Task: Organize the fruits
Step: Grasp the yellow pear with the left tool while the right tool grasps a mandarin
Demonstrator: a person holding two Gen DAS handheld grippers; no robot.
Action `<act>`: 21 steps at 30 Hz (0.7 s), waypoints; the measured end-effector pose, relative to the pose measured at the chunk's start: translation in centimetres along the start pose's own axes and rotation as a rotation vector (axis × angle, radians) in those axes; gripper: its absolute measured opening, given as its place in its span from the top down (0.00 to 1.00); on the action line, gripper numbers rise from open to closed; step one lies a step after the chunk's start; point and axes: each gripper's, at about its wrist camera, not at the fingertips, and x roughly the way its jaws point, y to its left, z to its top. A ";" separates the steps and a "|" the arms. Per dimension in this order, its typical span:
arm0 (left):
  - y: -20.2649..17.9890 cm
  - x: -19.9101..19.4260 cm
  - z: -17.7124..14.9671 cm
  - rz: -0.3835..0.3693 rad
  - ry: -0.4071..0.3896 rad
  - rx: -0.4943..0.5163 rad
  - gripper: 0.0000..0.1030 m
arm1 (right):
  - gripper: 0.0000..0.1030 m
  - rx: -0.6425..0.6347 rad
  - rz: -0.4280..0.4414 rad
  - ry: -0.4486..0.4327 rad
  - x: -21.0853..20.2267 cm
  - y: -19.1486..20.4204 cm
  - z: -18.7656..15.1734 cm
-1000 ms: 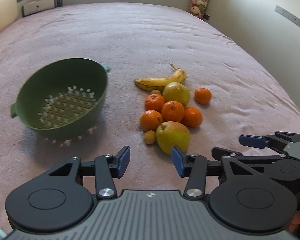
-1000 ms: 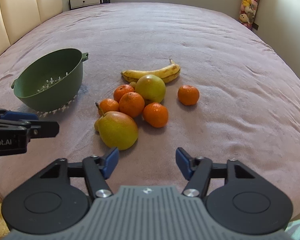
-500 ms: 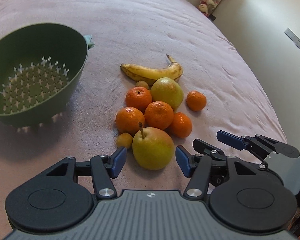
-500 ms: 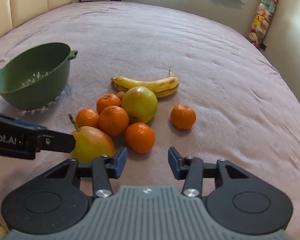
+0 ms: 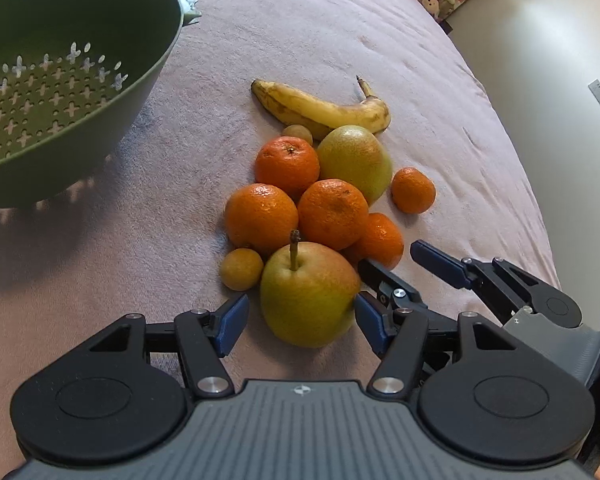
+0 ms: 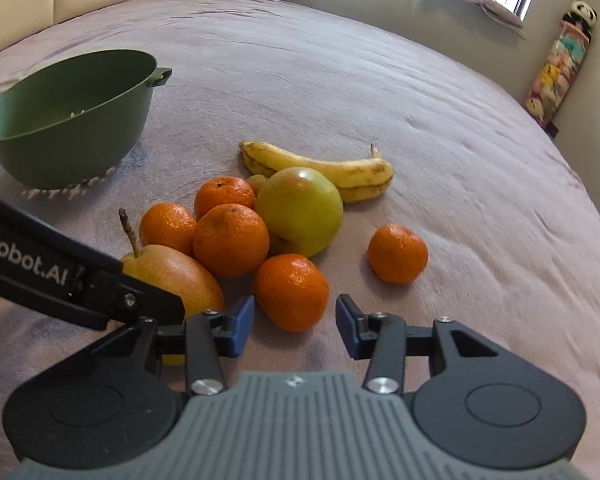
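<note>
A heap of fruit lies on the mauve bedspread (image 5: 340, 20): a stalked pear (image 5: 308, 292), a green apple (image 5: 356, 160), a banana (image 5: 320, 112), several mandarins and two small yellow fruits. My left gripper (image 5: 298, 312) is opening with the pear between its jaws. Its right pad is at the pear's skin and its left pad stands apart from it. My right gripper (image 6: 296, 316) is open just short of the nearest mandarin (image 6: 290, 292), whose near edge sits at the fingertips. The same gripper (image 5: 392, 258) shows beside the pear in the left wrist view.
A green colander (image 5: 152, 80) stands empty to the left of the heap, also seen as the colander (image 6: 80, 120). One mandarin (image 6: 396, 254) lies apart on the right. Plush toys (image 6: 556, 60) hang by the far wall. The bed's edge falls away to the right.
Both grippers have sunk and come in close to the fruit. The left jaws have widened and now flank the pear. The right jaws have narrowed and sit at the nearest mandarin.
</note>
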 end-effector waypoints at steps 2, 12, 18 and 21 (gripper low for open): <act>0.2 0.2 0.1 -0.016 0.003 -0.028 0.30 | 0.59 0.013 0.005 -0.005 0.3 -0.4 0.1; 1.8 0.7 0.0 -0.078 0.008 -0.140 0.29 | 0.54 0.198 0.110 -0.001 1.7 -2.4 0.0; 2.0 0.9 -0.2 -0.081 0.007 -0.152 0.25 | 0.57 0.380 0.199 0.035 3.0 -3.7 -0.5; 2.0 1.0 -0.2 -0.082 0.001 -0.142 0.24 | 0.61 0.386 0.186 0.041 2.9 -3.5 -0.4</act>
